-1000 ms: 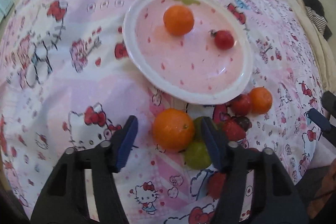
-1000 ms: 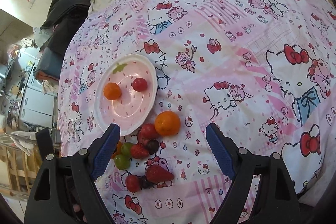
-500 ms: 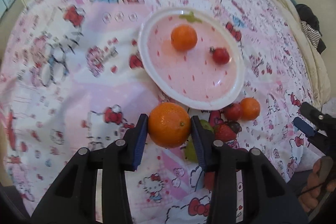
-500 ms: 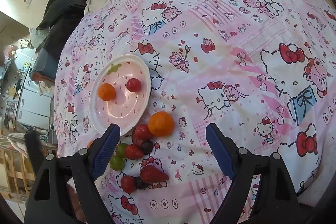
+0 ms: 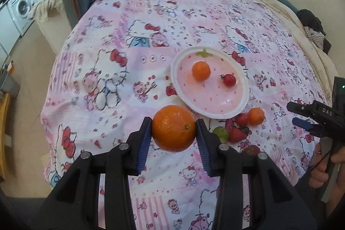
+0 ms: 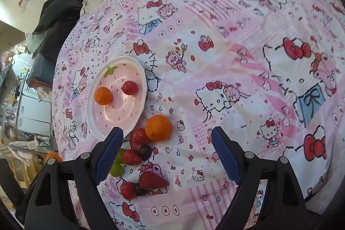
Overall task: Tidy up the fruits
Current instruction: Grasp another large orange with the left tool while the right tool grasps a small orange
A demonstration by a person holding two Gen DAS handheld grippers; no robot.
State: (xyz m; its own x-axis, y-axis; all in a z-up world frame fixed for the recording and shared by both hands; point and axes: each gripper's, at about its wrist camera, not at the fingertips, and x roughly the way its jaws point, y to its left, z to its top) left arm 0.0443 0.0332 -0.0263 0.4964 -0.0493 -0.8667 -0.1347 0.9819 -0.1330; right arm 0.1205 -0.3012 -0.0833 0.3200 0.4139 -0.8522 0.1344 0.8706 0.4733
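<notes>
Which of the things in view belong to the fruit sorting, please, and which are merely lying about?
Part of the job:
- large orange, clamped in the left gripper
- plate holding a small orange and a cherry tomato
- loose fruit pile beside the plate
- right gripper, open

Just lying about:
- dark clothes
- washing machine
</notes>
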